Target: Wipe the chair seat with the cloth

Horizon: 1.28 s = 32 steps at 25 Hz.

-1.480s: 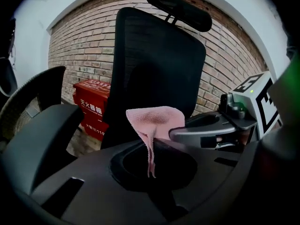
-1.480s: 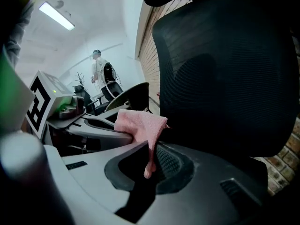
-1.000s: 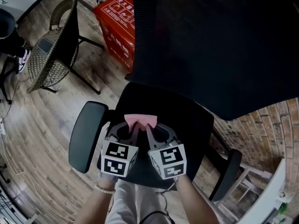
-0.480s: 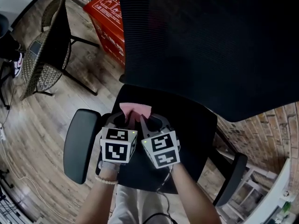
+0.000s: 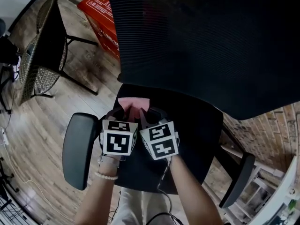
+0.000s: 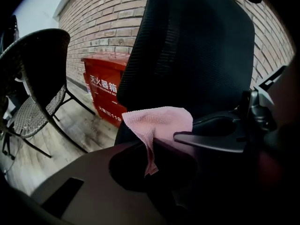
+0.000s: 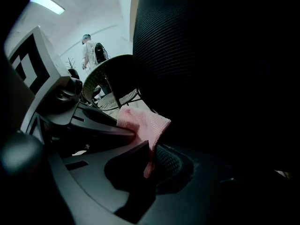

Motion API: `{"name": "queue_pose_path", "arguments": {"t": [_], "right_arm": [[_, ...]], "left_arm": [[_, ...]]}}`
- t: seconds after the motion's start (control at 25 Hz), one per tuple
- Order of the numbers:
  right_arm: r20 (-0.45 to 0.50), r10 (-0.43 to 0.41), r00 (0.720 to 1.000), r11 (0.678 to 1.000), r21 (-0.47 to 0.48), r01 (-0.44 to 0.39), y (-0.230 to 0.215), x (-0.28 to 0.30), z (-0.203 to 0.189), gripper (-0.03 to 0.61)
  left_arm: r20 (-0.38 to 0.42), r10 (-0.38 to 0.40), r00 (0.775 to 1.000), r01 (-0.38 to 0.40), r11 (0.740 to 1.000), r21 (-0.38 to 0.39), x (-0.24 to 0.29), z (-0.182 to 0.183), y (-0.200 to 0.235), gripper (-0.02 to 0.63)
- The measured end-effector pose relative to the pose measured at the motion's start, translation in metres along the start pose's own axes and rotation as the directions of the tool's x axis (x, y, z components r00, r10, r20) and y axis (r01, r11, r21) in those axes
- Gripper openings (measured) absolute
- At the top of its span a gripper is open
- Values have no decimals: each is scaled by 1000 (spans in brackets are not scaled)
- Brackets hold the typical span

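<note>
A pink cloth (image 5: pixel 135 104) lies bunched on the rear left part of the black chair seat (image 5: pixel 197 125), just below the tall mesh backrest (image 5: pixel 201 46). My left gripper (image 5: pixel 125 113) and right gripper (image 5: pixel 143 114) stand side by side, tips meeting at the cloth. In the left gripper view the cloth (image 6: pixel 157 122) spreads above the jaws and a strip hangs down between them; the left gripper (image 6: pixel 150 146) is shut on it. The right gripper view shows the cloth (image 7: pixel 143 122) the same way, pinched in the right gripper (image 7: pixel 144 146) above the seat mesh (image 7: pixel 171 165).
Black armrests stand at the left (image 5: pixel 77 149) and right (image 5: pixel 239 179) of the seat. A wicker chair (image 5: pixel 40 60) and a red box (image 5: pixel 101 6) stand on the wooden floor to the left. A person (image 7: pixel 93 53) stands far off.
Both grippers have slid the pink cloth across the seat, away from me and toward the backrest. They stay side by side and shut on it.
</note>
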State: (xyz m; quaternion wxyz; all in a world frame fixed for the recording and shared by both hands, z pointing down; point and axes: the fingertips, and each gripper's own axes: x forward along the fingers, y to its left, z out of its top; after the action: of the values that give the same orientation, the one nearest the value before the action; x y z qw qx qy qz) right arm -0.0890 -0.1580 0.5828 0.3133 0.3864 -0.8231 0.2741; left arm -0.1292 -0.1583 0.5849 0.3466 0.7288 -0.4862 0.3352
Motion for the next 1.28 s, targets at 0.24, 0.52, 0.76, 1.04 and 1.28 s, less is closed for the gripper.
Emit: {"name": "queue_pose_path", "arguments": {"t": [0.24, 0.52, 0.76, 1.04, 1.28], "right_arm": [[-16, -28, 999, 1000, 7, 28, -8, 4, -6, 58], [-49, -53, 997, 999, -2, 53, -23, -3, -20, 58], [-56, -98, 994, 995, 19, 99, -49, -21, -33, 58], [-65, -150, 987, 985, 72, 155, -80, -49, -57, 58], [-79, -212, 974, 971, 92, 218, -113, -78, -80, 58]], "left_arm": [[-12, -15, 1000, 15, 1000, 4, 9, 1, -4, 29], [-34, -59, 998, 59, 998, 12, 18, -1, -23, 29], [-49, -102, 994, 105, 993, 61, 29, 2, -55, 29], [-61, -150, 987, 157, 979, 132, 45, 2, -102, 29], [-79, -217, 973, 226, 963, 148, 57, -2, -150, 29]]}}
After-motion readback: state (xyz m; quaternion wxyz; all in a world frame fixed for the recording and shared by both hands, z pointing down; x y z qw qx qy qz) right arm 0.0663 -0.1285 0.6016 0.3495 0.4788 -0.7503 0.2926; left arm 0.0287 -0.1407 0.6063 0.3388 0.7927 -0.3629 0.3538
